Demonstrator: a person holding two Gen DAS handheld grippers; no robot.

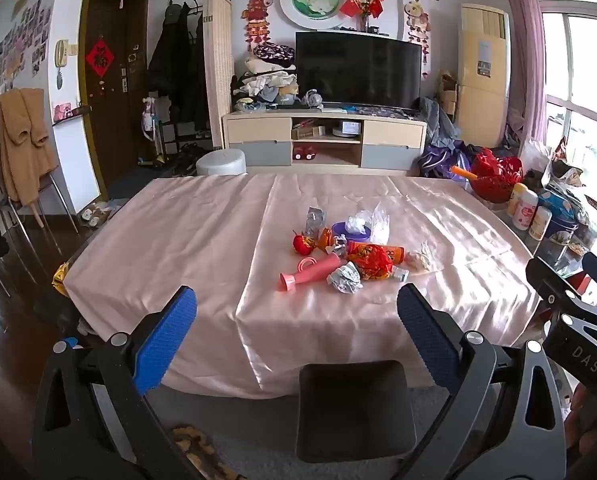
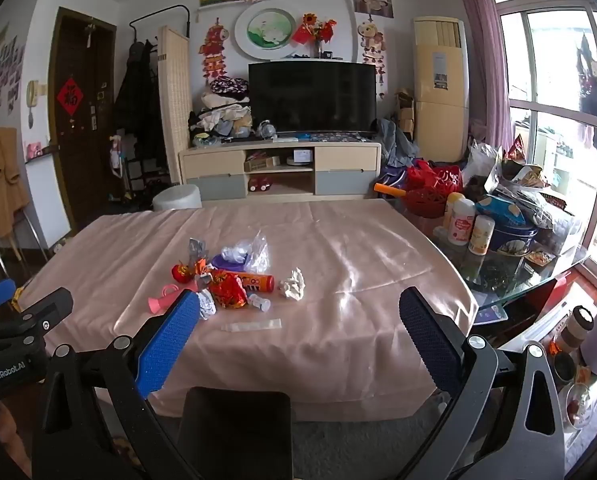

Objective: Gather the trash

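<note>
Each hand-held gripper (image 1: 296,300) (image 2: 298,304) gapes wide, empty, above the pink-clothed table (image 1: 202,240) strewn with trash (image 1: 350,256).

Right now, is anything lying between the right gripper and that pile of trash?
Almost bare pink tablecloth, except a clear plastic strip lying just before the trash pile, seen in the right wrist view.

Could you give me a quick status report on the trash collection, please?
Left tool and right tool open, empty, short of table. Trash pile untouched on pink cloth. Chair back between tools and table.
</note>
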